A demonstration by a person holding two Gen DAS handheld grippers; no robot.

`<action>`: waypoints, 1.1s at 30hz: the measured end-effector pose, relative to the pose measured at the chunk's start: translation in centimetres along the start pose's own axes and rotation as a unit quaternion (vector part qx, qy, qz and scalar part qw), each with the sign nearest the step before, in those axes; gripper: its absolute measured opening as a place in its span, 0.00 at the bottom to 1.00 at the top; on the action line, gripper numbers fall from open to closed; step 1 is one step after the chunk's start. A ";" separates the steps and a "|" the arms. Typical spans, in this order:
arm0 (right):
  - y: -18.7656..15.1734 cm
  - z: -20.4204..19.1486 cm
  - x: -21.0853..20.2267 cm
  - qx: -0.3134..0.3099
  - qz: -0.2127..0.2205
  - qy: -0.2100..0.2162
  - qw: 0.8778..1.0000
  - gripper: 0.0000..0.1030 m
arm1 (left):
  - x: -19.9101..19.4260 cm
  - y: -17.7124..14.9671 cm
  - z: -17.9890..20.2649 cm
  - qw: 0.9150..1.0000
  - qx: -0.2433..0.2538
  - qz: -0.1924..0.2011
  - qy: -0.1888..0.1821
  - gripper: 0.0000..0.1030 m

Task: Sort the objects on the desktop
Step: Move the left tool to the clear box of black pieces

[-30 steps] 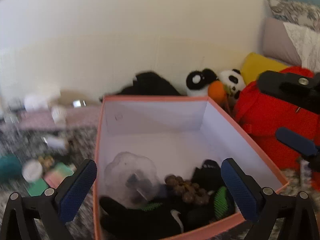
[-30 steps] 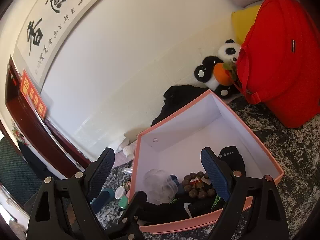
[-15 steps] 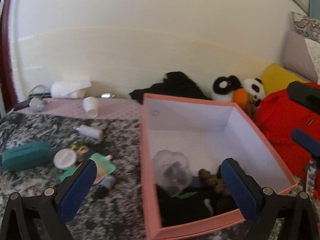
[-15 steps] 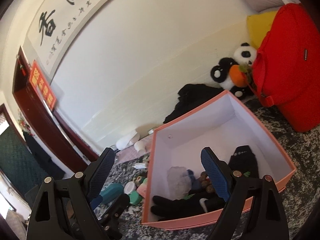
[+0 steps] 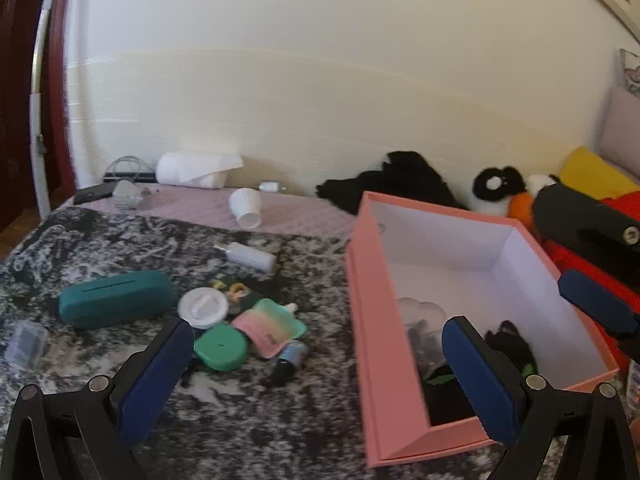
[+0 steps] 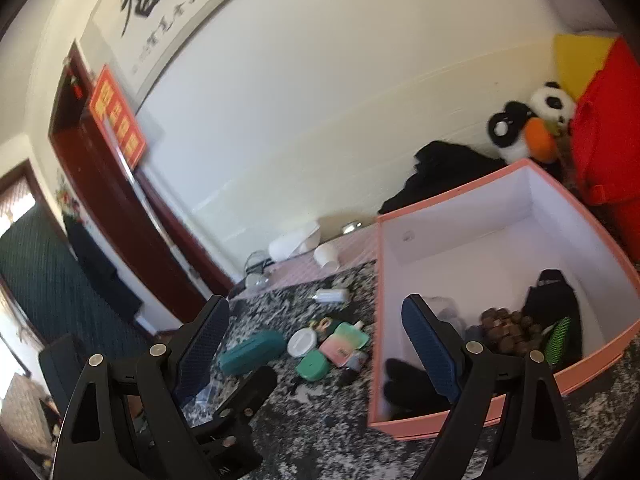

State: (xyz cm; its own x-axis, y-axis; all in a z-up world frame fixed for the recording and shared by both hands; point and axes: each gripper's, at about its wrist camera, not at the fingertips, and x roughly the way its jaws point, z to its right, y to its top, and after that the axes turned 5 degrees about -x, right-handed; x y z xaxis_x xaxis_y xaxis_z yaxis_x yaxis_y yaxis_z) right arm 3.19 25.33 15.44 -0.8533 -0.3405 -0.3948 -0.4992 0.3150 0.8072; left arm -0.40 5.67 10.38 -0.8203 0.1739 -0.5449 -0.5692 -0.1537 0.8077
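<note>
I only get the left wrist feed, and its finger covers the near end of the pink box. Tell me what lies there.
Observer: The right wrist view shows a brown bead bracelet lying in the pink box.
Operator: Name what lies next to it.
Observer: A black item with green stripes lies beside the beads, on the side away from the loose clutter.
Operator: Report the right gripper's jaws.
Observer: The right gripper is wide open, with nothing held between its fingers.
</note>
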 end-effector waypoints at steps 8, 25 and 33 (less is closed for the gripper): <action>-2.0 -4.2 3.5 -0.022 -0.027 0.016 0.999 0.89 | -0.7 0.5 -4.5 0.999 -0.017 -0.001 0.030 0.99; -7.8 -13.2 14.0 -0.066 -0.103 0.055 0.991 0.89 | -1.2 -1.4 -19.7 0.989 -0.032 -0.006 0.147 0.99; -9.7 -13.7 18.8 -0.088 -0.145 0.040 0.985 0.89 | 3.2 -4.2 -27.1 0.979 -0.026 -0.053 0.193 0.99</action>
State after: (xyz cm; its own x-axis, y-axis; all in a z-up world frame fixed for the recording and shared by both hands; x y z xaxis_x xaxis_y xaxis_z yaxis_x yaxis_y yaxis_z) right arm -5.95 3.70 6.19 -0.6611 -0.4645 -0.5892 -0.6796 0.0378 0.7326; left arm -2.21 -19.53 -0.84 -0.7115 -0.1873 -0.6773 -0.6460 -0.2050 0.7353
